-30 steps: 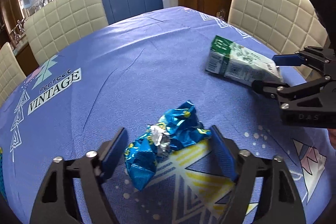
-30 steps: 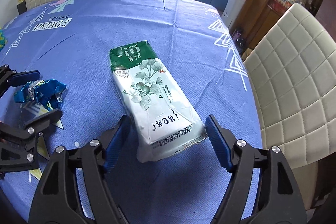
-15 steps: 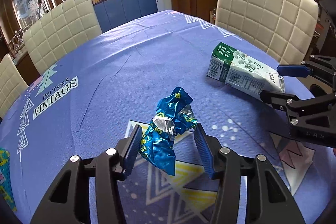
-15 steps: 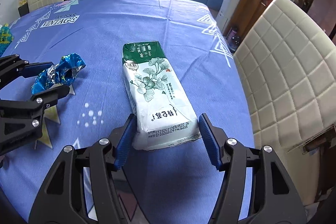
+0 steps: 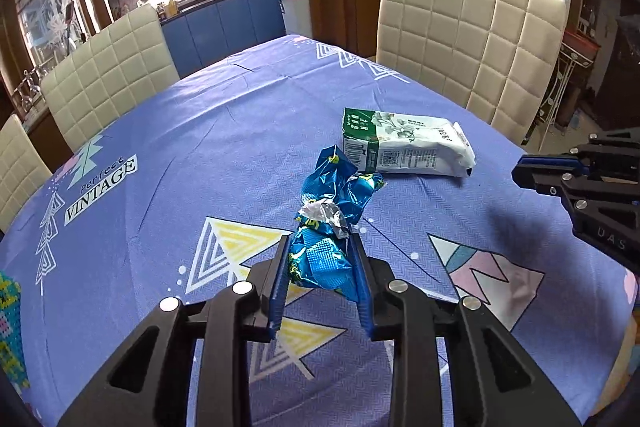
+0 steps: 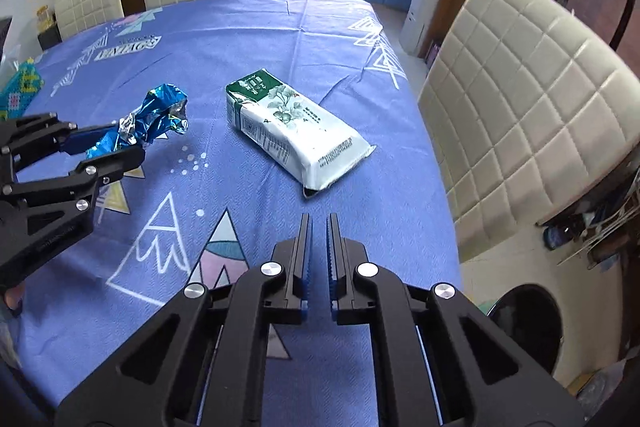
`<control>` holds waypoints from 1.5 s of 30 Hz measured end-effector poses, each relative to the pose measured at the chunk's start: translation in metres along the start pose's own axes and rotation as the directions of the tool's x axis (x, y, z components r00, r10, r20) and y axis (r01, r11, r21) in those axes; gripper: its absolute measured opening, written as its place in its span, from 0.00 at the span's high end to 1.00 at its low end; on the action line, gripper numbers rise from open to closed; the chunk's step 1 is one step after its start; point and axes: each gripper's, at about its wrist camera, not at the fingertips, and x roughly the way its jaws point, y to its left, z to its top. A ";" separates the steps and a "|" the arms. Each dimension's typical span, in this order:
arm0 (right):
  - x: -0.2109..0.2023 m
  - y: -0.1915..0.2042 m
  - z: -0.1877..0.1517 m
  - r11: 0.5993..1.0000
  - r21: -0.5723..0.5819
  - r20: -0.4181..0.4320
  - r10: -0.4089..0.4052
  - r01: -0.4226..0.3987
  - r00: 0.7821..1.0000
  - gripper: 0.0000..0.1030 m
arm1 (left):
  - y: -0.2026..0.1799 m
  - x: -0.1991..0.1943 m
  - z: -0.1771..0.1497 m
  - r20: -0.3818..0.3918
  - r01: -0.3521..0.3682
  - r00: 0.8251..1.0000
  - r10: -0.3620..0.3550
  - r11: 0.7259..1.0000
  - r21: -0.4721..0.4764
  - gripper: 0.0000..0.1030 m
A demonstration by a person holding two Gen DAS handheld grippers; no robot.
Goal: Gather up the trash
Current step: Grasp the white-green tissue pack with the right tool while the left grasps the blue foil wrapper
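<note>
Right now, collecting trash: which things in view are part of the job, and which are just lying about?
Part of the job:
- blue foil wrapper, crumpled, pinched in the left gripper
- white and green pack, lying on the table, not held
- right gripper, shut on nothing

Just lying about:
- tablecloth
- cream chairs
- colourful patterned thing at the table edge

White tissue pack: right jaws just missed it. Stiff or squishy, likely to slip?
The tissue pack looks soft: rounded sides, puckered end seam, so it probably squashes. Its glossy film may slip from the right gripper, now shut empty. It lies flat, unlikely to roll.
</note>
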 end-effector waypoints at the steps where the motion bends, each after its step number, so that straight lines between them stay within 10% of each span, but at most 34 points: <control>1: -0.002 -0.002 -0.001 1.000 0.008 0.006 -0.005 0.005 1.000 0.90 | 0.001 -0.002 -0.001 0.003 -0.006 1.000 0.006 1.000 -0.005 0.73; 7: 0.002 -0.001 0.011 1.000 0.003 0.007 -0.024 0.024 1.000 0.83 | 0.016 -0.003 0.000 0.007 -0.052 0.999 0.052 0.998 -0.039 0.73; 11: 0.002 0.005 0.022 0.998 -0.015 0.067 -0.056 0.057 0.996 0.12 | 0.026 0.002 0.007 0.011 -0.069 0.998 0.070 0.996 -0.047 0.73; 20: 0.041 0.020 0.059 0.997 -0.075 0.063 -0.025 0.029 0.998 0.04 | 0.040 0.030 0.026 0.009 -0.060 0.998 0.061 0.998 -0.034 0.73; 33: 0.093 0.025 0.067 0.993 -0.120 -0.040 0.014 -0.019 0.999 0.05 | 0.041 0.069 0.027 -0.033 0.006 0.999 -0.006 1.000 -0.028 0.73; 40: 0.086 0.024 0.059 0.992 -0.120 -0.052 0.017 -0.023 0.999 0.66 | 0.038 0.062 0.026 -0.030 -0.001 1.000 0.000 0.999 -0.039 0.73; 45: 0.066 0.024 0.048 0.992 -0.115 -0.043 0.055 -0.060 0.998 0.70 | 0.030 0.045 0.025 -0.010 -0.010 1.000 0.010 1.000 -0.012 0.73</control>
